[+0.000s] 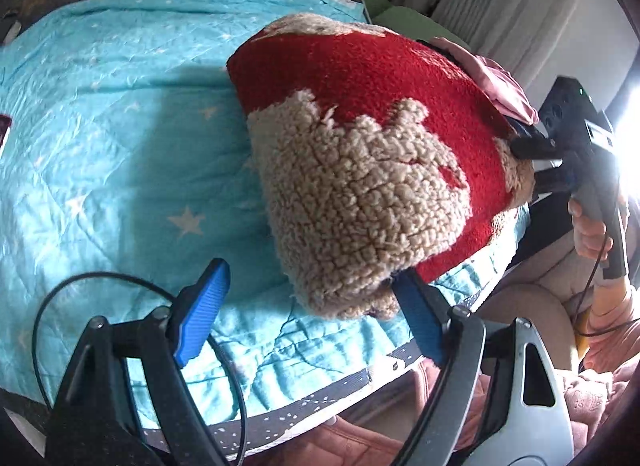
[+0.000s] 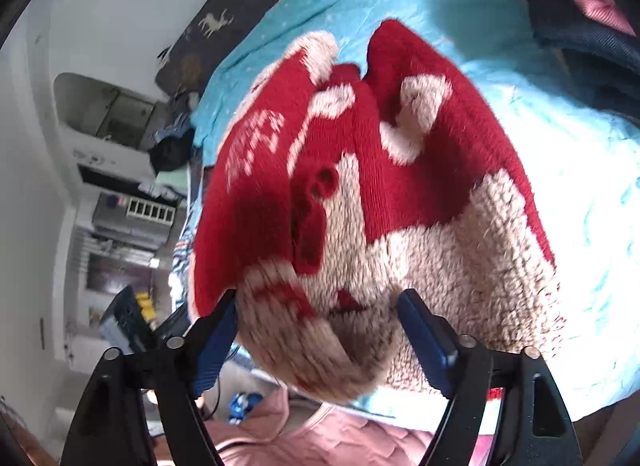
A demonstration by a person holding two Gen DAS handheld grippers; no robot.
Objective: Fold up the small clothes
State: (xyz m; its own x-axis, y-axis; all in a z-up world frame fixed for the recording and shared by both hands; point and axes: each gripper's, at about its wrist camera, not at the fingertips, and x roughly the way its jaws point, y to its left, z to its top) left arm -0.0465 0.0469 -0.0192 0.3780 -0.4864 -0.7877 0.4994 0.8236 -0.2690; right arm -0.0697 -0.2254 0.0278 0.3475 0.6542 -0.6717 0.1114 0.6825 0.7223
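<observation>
A small red and beige fleece garment [image 1: 360, 169] lies bunched on a turquoise star-print quilt [image 1: 120, 113], close to the quilt's near edge, where a dark border with white specks runs. The left gripper [image 1: 308, 310] stands wide, its blue pads either side of the garment's near beige corner, gripping nothing. The right gripper [image 2: 316, 342] is also spread wide, the fleece between its blue pads but not pinched. A hand [image 1: 592, 225] holds its handle beyond the quilt's right edge.
</observation>
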